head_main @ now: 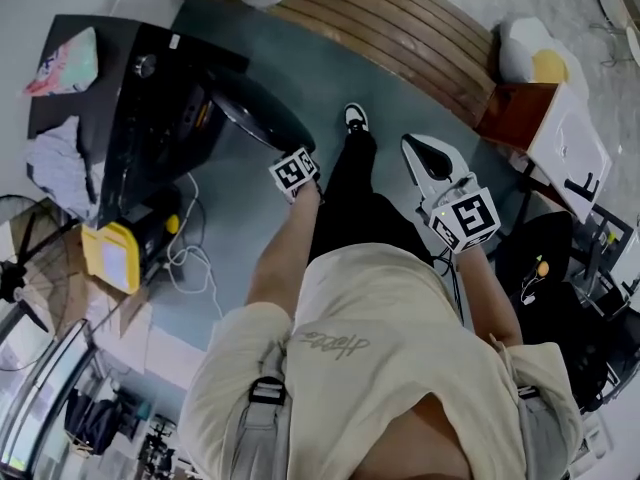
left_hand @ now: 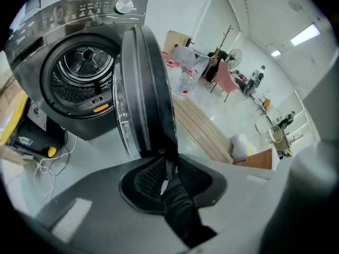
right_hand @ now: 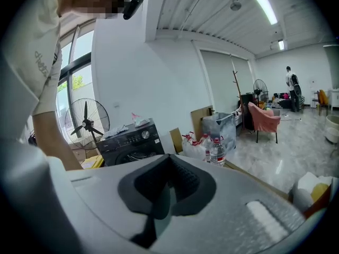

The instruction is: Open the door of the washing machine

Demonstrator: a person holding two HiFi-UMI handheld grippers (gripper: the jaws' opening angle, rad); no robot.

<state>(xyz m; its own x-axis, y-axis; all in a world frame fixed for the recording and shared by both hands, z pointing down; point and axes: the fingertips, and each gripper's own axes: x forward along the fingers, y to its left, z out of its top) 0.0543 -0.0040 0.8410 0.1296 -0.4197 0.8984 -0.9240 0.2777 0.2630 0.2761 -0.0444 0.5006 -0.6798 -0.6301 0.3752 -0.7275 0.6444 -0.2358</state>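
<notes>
The black washing machine (head_main: 150, 118) stands at the left of the head view, its round door (head_main: 255, 113) swung well out from the front. In the left gripper view the drum (left_hand: 79, 73) is exposed and the door (left_hand: 143, 89) stands edge-on. My left gripper (left_hand: 167, 165) is shut on the door's lower rim; from above, the left gripper (head_main: 290, 156) sits at the door's outer edge. My right gripper (head_main: 425, 153) hovers apart to the right, over the floor. Its jaws (right_hand: 167, 194) stand a narrow gap apart with nothing between. The washing machine (right_hand: 130, 142) lies beyond them.
A yellow box (head_main: 112, 256) and a white cable (head_main: 195, 263) lie on the floor beside the machine. A curved wooden platform (head_main: 390, 28) runs behind. Water bottles (right_hand: 214, 150), a standing fan (right_hand: 87, 123) and a pink chair (right_hand: 262, 118) stand further off.
</notes>
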